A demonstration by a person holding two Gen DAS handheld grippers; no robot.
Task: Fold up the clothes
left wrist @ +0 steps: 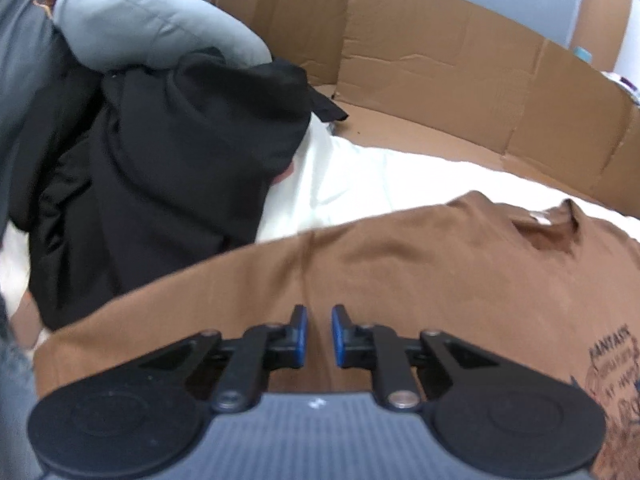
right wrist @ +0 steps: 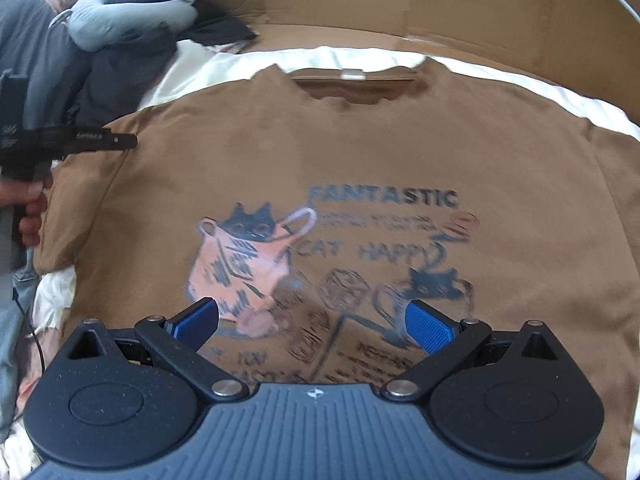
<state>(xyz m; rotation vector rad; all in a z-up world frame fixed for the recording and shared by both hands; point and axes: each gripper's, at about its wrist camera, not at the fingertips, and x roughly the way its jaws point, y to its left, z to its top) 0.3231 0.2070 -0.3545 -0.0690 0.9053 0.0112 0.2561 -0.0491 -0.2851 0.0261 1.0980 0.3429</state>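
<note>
Lying face up on a white sheet (right wrist: 352,60), the brown T-shirt (right wrist: 360,152) is the landmark here, spread flat with its collar toward the cardboard wall (right wrist: 480,8) at the far side. Only the right wrist view takes in the whole front: the neckline with its small white label, the printed cats and the word FANTASTIC across the chest. That view also catches the left gripper (right wrist: 124,143) from the side, reaching in over the shirt's left shoulder, with a person's hand (right wrist: 30,204) around its handle beside the sleeve edge.

The left wrist view shows what the other barely does: a heap of black clothes (left wrist: 168,184) beside the shirt's left sleeve, with a grey garment (left wrist: 152,28) on top of it, and only a sliver of the print at the frame's right edge.

From its own camera the left gripper (left wrist: 319,334) has its blue pads nearly together, a narrow slit between them; brown cloth shows through the slit, and nothing is pinched. The right gripper (right wrist: 314,322) hangs over the shirt's lower front, above the print, jaws spread wide and empty; whether its fingertips touch the fabric cannot be told.
</note>
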